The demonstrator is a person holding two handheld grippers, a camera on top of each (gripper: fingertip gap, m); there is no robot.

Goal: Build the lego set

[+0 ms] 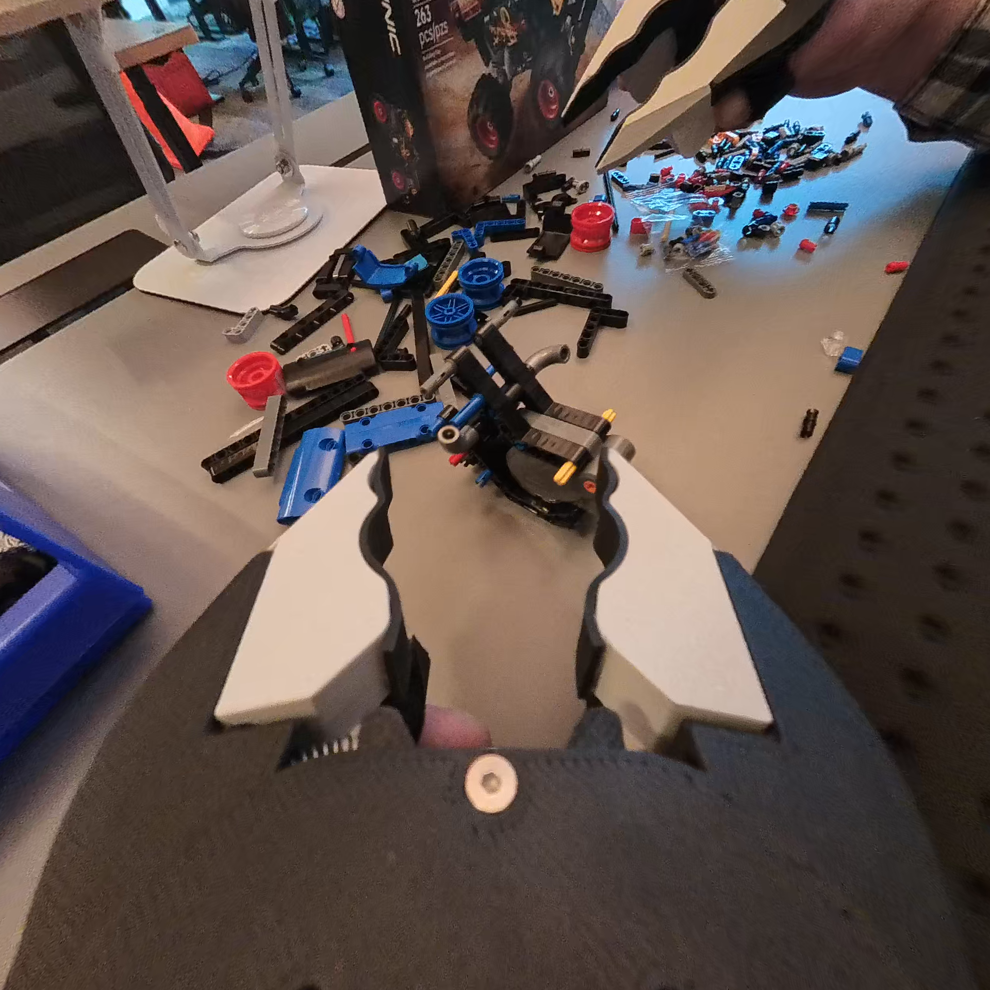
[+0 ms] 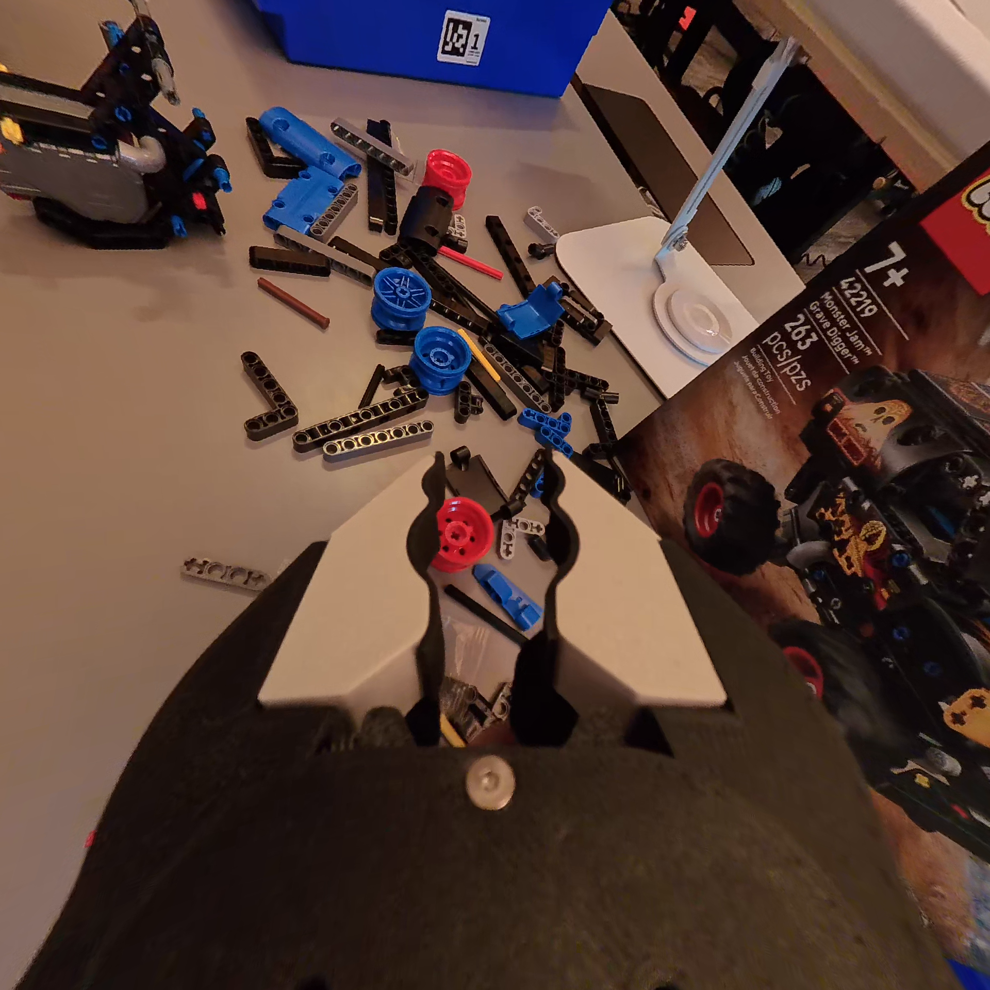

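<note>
I am holding my left tongs (image 1: 493, 471) apart just short of the half-built black-and-blue plastic truck frame (image 1: 527, 428) on the grey surface (image 1: 723, 375), while my right tongs (image 2: 495, 471), slightly parted and empty, are hovering over a red plastic wheel hub (image 2: 460, 533), risking knocking the loose beams around.

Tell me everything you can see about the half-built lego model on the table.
The half-built model is a compact plastic assembly, mostly black beams on a grey block, with blue pins, yellow axle ends, a small red pin and a curved grey pipe on top. It stands on the grey table, tilted, beside the loose pile. The left tongs are open just in front of it; the right-hand finger looks to be against its grey end.
</note>
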